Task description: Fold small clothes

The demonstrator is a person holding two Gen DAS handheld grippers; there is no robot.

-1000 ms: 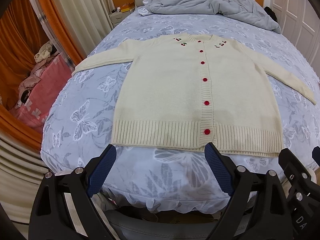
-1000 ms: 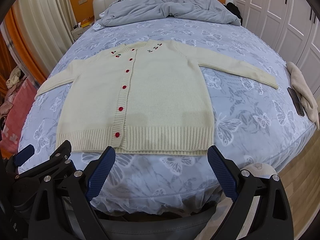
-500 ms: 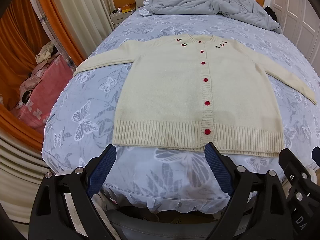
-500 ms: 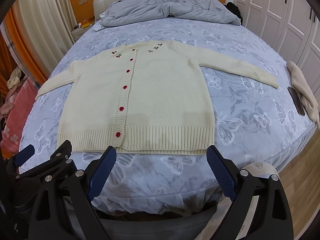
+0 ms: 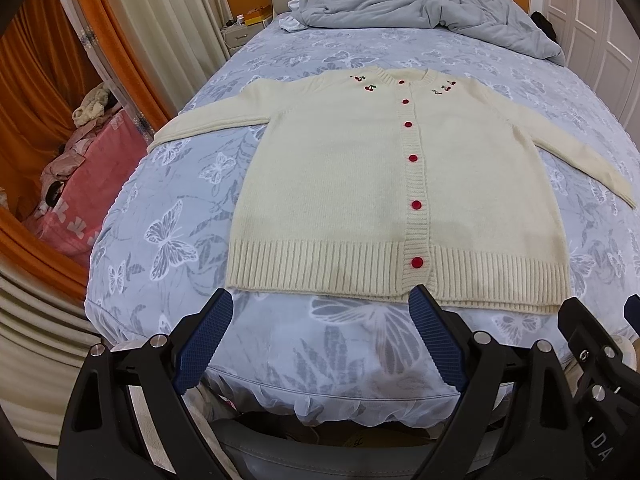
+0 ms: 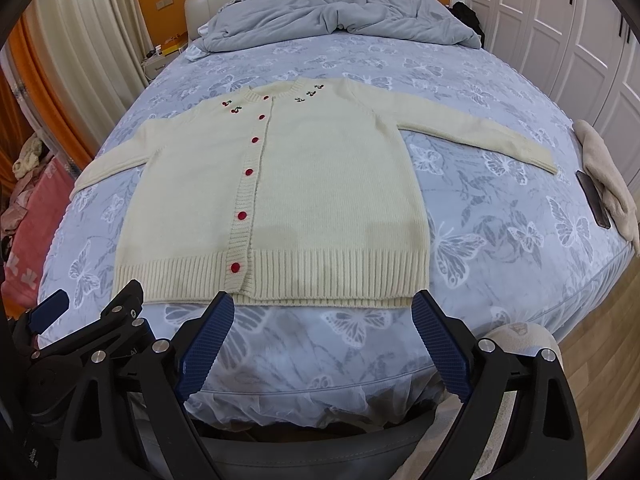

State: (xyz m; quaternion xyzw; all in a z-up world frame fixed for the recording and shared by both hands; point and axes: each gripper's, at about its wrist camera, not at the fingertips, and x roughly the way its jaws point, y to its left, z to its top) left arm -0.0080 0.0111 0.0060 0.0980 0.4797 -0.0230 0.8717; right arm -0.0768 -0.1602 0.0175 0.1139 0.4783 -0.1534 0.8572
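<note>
The left hand-held gripper (image 5: 320, 304) was hanging just short of the foot of the bed, fingers spread wide apart with nothing between them. Its blue ribbed pads (image 5: 202, 342) framed the left half of the cardigan hem. The right hand-held gripper (image 6: 324, 306) was in the same state, wide apart and empty, lined up with the right half of the hem. Each one showed up at the edge of the other's view, so they sat side by side.

The cream knit cardigan (image 5: 352, 176) was lying flat and face up on the bed (image 5: 168, 216), buttoned all the way with red buttons (image 5: 417, 205) down the front and little cherry embroidery (image 5: 362, 82) on both sides of the neckline. Both sleeves were stretched out to the sides and the ribbed hem (image 6: 320, 276) sat nearest the grippers, close to the mattress edge. Neither gripper was touching it.

The sheet was a blue-grey butterfly print, and a rumpled grey duvet (image 6: 336, 12) was piled up by the headboard. On the right edge of the bed there was a beige cloth (image 6: 608, 184) with a dark flat thing (image 6: 593, 200) just beside it, maybe a phone, couldn't really tell. Pink bedding (image 5: 84, 184) was heaped off to the left near the orange curtain (image 5: 36, 92).
</note>
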